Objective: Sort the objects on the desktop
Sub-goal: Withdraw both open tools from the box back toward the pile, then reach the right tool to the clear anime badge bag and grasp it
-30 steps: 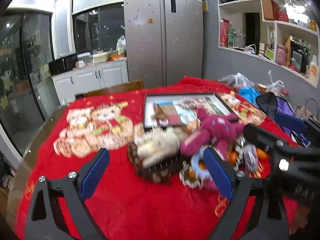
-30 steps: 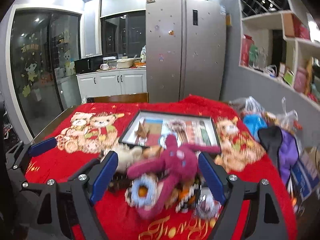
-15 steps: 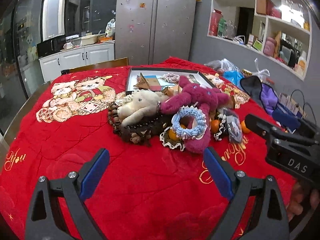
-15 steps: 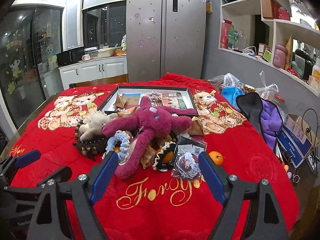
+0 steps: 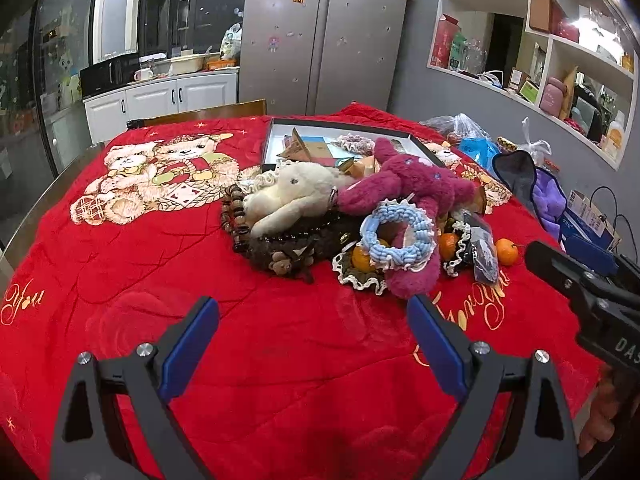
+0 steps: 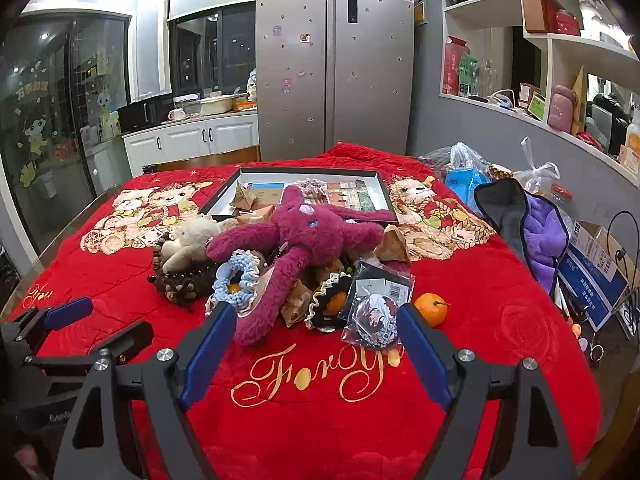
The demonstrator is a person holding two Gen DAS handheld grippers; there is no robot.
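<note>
A heap of objects lies mid-table on the red cloth [image 5: 280, 344]: a magenta plush [image 5: 416, 188] [image 6: 304, 232], a cream plush [image 5: 292, 192] [image 6: 192, 240], a blue rope ring [image 5: 396, 232] [image 6: 240, 272], dark wooden beads [image 5: 240, 220], small oranges [image 6: 430, 309] and a packaged badge [image 6: 376, 312]. Behind it sits a black-rimmed tray [image 5: 340, 126] [image 6: 304, 170] holding cards and a scrunchie. My left gripper [image 5: 312, 320] stands open over bare cloth in front of the heap. Open too, my right gripper [image 6: 312, 324] hangs just short of the plush's leg, empty.
Plastic bags [image 6: 464, 160], a blue pouch and a grey-purple cloth [image 6: 536, 228] crowd the table's right edge, with a cardboard box [image 6: 596, 268] beyond. A chair back [image 5: 200, 114] stands at the far side. The other gripper shows at each view's edge.
Both grippers have sunk toward the table and tilted down, so the heap now sits higher and farther up in view. Jaws stayed open; nothing on the cloth moved.
</note>
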